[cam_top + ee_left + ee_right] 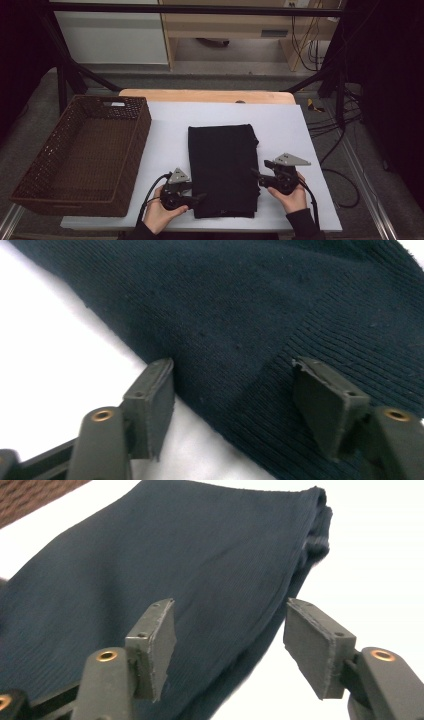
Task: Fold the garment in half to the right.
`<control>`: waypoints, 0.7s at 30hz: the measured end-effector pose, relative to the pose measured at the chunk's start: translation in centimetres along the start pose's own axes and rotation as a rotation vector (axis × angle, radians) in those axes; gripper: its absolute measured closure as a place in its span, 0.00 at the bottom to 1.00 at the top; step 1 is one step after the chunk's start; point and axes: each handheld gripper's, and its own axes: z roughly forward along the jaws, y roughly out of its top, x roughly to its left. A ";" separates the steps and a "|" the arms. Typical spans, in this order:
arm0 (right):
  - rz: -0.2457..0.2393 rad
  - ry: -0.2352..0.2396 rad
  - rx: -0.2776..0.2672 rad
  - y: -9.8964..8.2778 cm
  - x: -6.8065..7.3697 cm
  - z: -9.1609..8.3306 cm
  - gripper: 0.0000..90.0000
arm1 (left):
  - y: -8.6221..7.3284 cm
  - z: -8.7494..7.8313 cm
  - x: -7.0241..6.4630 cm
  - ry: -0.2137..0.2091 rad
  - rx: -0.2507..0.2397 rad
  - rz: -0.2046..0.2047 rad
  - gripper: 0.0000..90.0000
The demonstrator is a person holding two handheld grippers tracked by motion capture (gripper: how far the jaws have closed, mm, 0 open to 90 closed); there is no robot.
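Basket [80, 160] sits empty at the desk's [310, 150] left edge while both tongs, left [200, 196] and right [256, 176], stand released astride the folded dark cloth's [222, 165] near edges.

Showing as black, finely ribbed knit: cloth [222, 167]. Lying at nine o'clock, dark brown woven basket [127, 150]. Spreading underneath, plain white sheet [280, 125] over tan table [207, 96].

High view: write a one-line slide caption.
Two hand-held grippers, left and right, flank a folded dark knit garment on a white table beside a brown wicker basket.
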 end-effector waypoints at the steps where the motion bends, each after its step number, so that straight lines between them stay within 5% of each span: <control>1: 0.005 -0.002 -0.005 0.3 -0.3 0.4 0.44 | 0.0 0.1 0.0 -0.004 0.007 -0.006 0.42; 8: -0.003 -0.026 -0.027 3.0 -2.8 4.2 0.55 | 0.0 0.1 -0.5 0.025 0.036 0.031 0.54; 21: 0.002 -0.057 0.036 5.7 -5.6 9.9 0.71 | 0.2 0.1 -0.8 0.004 0.064 0.004 0.77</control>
